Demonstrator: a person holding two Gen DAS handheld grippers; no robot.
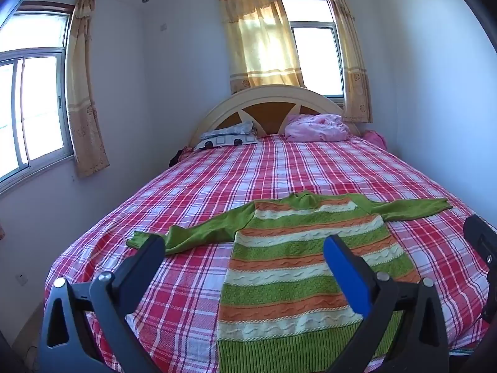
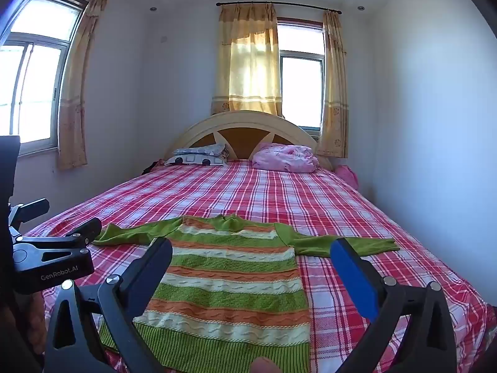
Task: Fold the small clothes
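A: Figure, both wrist views. A striped knit sweater (image 1: 298,267) lies flat, front up, at the near end of the bed (image 1: 198,192), hem nearest us, collar pointing toward the far headboard (image 1: 264,102). Both green sleeves are spread sideways. The left gripper (image 1: 245,255) and right gripper (image 2: 251,258) hang above the near hem with jaws spread wide, nothing between them and no pad on the cloth.

B: What could go wrong from here?

A: In my judgement, three things. A pinch could catch the plaid sheet (image 1: 186,279) together with the knit, since both are soft and lie pressed together. A loose knit may stretch or sag if lifted by one corner, leaving a crooked fold. And the left sleeve (image 1: 198,233) already lies bent and rumpled, so folding it in without smoothing it would trap a lump.

B: What can't be made out?

A: The hem's near corners are covered by the gripper frames in both views. The left sleeve's cuff sits partly behind a black finger in the left view. A pale rounded shape (image 2: 263,365) at the bottom edge of the right view may be a fingertip; I cannot say. The bed's near edge is cut off.
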